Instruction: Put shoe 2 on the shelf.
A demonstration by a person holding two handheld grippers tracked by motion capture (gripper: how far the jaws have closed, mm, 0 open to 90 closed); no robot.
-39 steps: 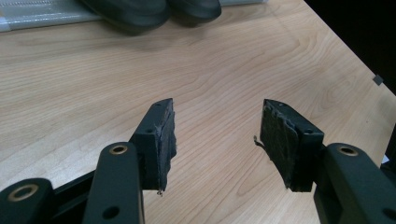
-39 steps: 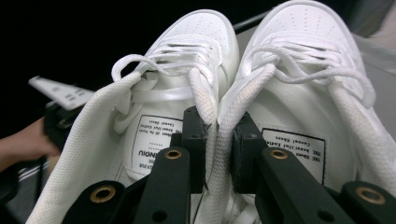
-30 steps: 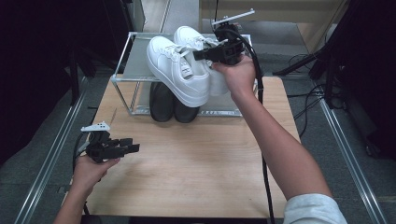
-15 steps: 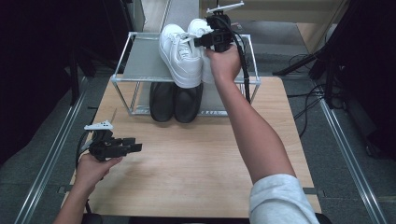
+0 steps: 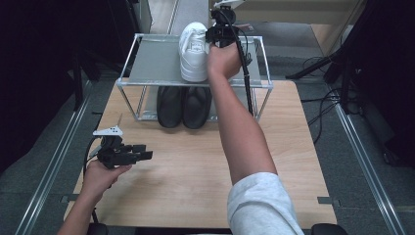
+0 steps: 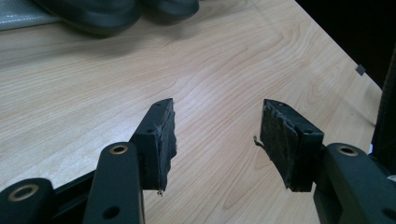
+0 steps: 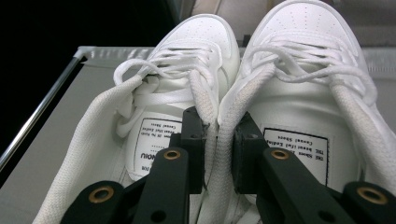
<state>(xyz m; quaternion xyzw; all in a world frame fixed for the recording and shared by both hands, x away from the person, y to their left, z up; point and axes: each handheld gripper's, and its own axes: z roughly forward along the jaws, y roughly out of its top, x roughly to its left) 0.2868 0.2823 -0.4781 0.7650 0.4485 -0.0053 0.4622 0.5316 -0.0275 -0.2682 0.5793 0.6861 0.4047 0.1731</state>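
A pair of white sneakers sits on the grey top shelf of a metal rack, toes pointing away. My right gripper holds them at the heel end. In the right gripper view its jaws are shut on the two inner collar edges, pinched together between the left sneaker and the right sneaker. My left gripper hovers low over the wooden table at the front left. Its jaws stand open with nothing between them.
A pair of black shoes stands under the rack on the table, their toes visible as black shoes ahead of the left gripper. The shelf lies bare left of the sneakers. A cable trails down the right forearm. Dark floor surrounds the table.
My right hand has carried the white sneakers back and toward the shelf's middle, turning them from slanted to toes-away. The left hand has stayed where it was.
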